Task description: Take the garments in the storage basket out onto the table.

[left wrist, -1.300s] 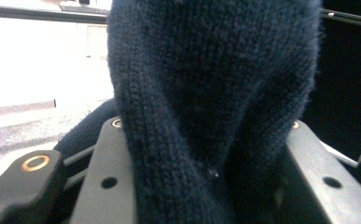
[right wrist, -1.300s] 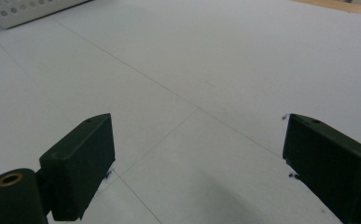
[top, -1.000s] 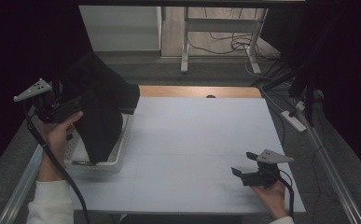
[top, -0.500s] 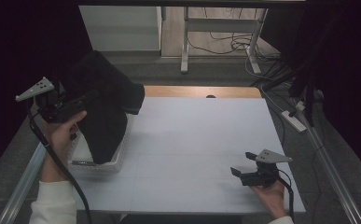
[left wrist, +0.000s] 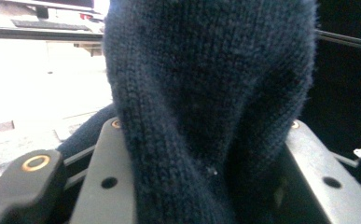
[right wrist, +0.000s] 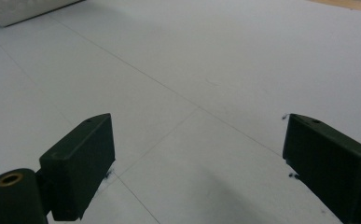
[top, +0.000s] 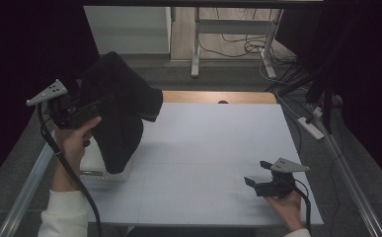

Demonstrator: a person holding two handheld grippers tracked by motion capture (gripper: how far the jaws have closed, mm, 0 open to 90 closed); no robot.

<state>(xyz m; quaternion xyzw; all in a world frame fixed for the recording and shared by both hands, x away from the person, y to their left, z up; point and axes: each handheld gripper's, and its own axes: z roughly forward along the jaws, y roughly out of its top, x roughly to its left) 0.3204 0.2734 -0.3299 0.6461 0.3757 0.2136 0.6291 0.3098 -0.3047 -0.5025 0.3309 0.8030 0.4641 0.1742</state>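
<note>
Two grippers in play, one at each side of the white table (top: 213, 163). Nearest the person, right gripper (top: 257, 177) sits low at the near right part of the table, held in the right hand (top: 285, 205); right gripper view shows its jaws spread wide with nothing between them, just bare tabletop with faint grid lines under them. Left hand (top: 75, 140) holds the left gripper (top: 102, 103) raised above the table's left side. Its jaws are clamped on a dark knit garment (top: 122, 113); left gripper view has the navy knit (left wrist: 206, 102) bunched up between both jaws and rising out of them. Garment is lifted, hanging in folds from the grip, with its lower end draping down in front of a white container (top: 99, 165) at the table's left edge. Container sits on the table near the left hand; its inside is hidden by the cloth, so contents cannot be told, nor whether the cloth's lower end touches it. Farther off, a wooden strip (top: 218, 97) runs along the table's far edge, then floor with cables (top: 250, 47) and a metal stand (top: 196, 44).
</note>
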